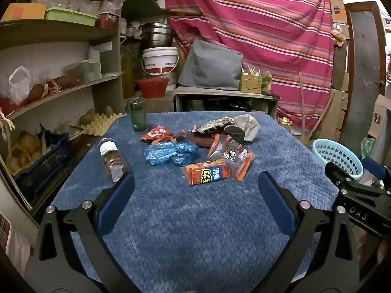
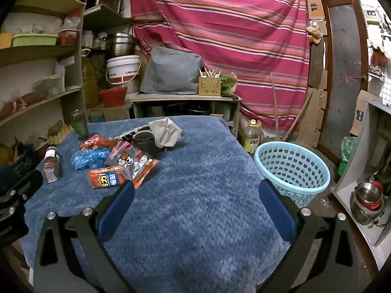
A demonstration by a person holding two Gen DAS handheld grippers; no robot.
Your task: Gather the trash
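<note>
A heap of trash lies mid-table on the blue cloth (image 1: 195, 219): an orange snack packet (image 1: 207, 174) (image 2: 105, 179), a clear printed bag (image 1: 231, 157) (image 2: 133, 163), crumpled blue plastic (image 1: 168, 152) (image 2: 90, 157), a red wrapper (image 1: 157, 133), a dark cup (image 1: 234, 133) (image 2: 145, 140) and a grey rag (image 1: 249, 124) (image 2: 167, 130). My left gripper (image 1: 195, 185) is open short of the packet, with nothing between its fingers. My right gripper (image 2: 195, 190) is open over bare cloth, right of the heap. A light blue basket (image 2: 292, 171) (image 1: 338, 157) stands off the table's right side.
A lying jar (image 1: 113, 160) (image 2: 51, 167) and an upright green glass (image 1: 138, 114) (image 2: 79, 124) sit at the table's left. Cluttered shelves (image 1: 48, 92) line the left wall. Behind are a low cabinet (image 2: 185, 107), a bucket (image 2: 123, 69) and a striped curtain (image 2: 220, 36). Metal bowls (image 2: 366, 202) sit at the right.
</note>
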